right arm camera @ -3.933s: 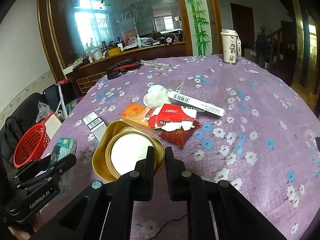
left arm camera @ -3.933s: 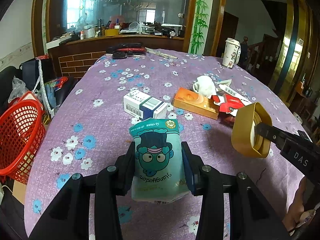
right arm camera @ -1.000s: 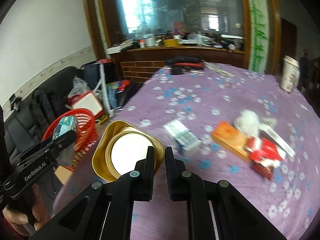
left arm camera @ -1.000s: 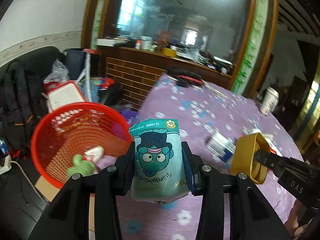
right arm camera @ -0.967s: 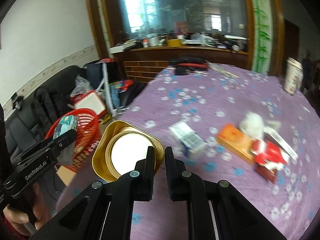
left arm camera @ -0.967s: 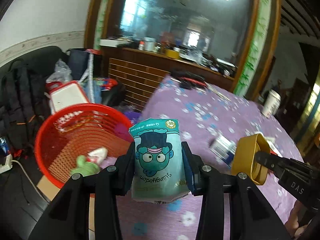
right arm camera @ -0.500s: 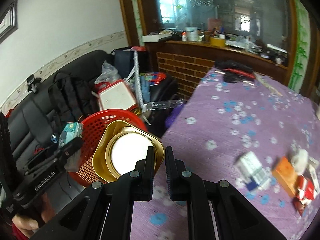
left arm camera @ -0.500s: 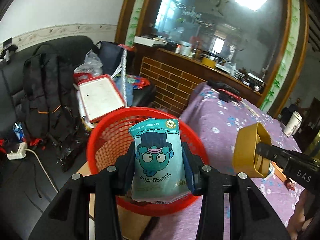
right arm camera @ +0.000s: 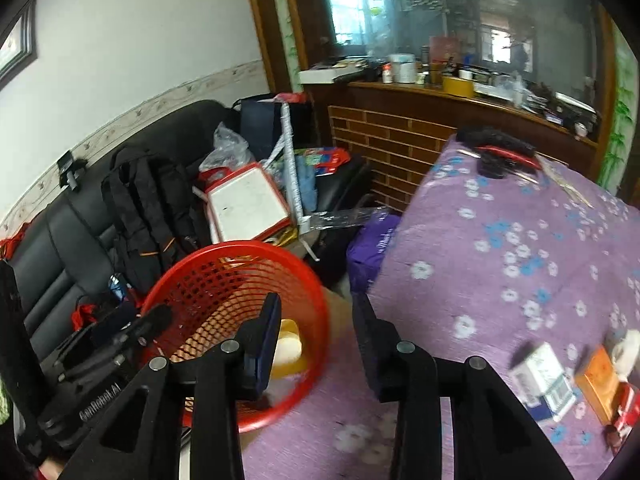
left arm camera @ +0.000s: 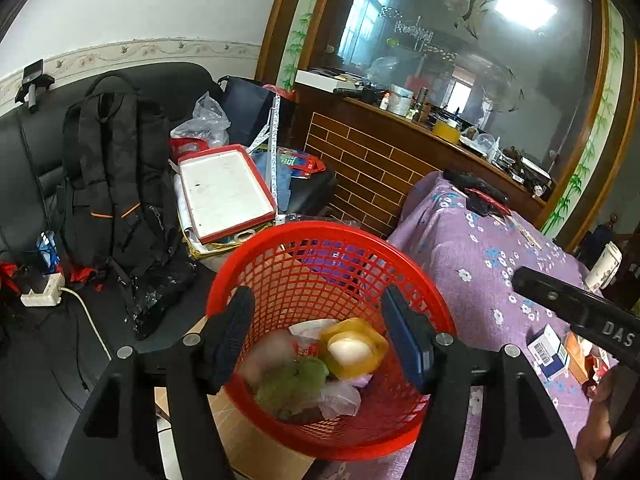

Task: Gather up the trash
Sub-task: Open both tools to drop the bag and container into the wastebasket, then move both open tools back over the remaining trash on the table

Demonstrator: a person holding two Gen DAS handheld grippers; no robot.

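Two views, listed in turn.

Left wrist view: left tool [left arm camera: 320,336], fingers spread wide, nothing between them, held directly above the red mesh basket [left arm camera: 280,256]. Basket contents, lying low between the two fingers: gold container [left arm camera: 354,350] with a white round centre, toward the right finger; green clump [left arm camera: 292,380] near the middle; white plastic wrap [left arm camera: 340,398] at the near side; a blurred pale item [left arm camera: 264,354] by the left finger, identity unclear. Right tool's black body [left arm camera: 576,316] enters from the right edge. Purple flowered surface [left arm camera: 480,256] to the right of the basket, carrying a white-and-blue box [left arm camera: 548,350] at the far right. Left of the basket: black backpack [left arm camera: 116,184] on a black sofa, red-rimmed white tray [left arm camera: 224,196].

Right wrist view: right tool [right arm camera: 316,332], fingers spread apart and holding nothing, over the basket's right rim [right arm camera: 320,300] at the surface edge [right arm camera: 500,264]. Gold container [right arm camera: 290,346] lies inside the basket, just beside and below the left finger. Left tool [right arm camera: 116,344] shows at lower left over the basket's left rim. White-and-blue box [right arm camera: 540,380] and orange box [right arm camera: 600,380] lie on the surface, well right of the tool.
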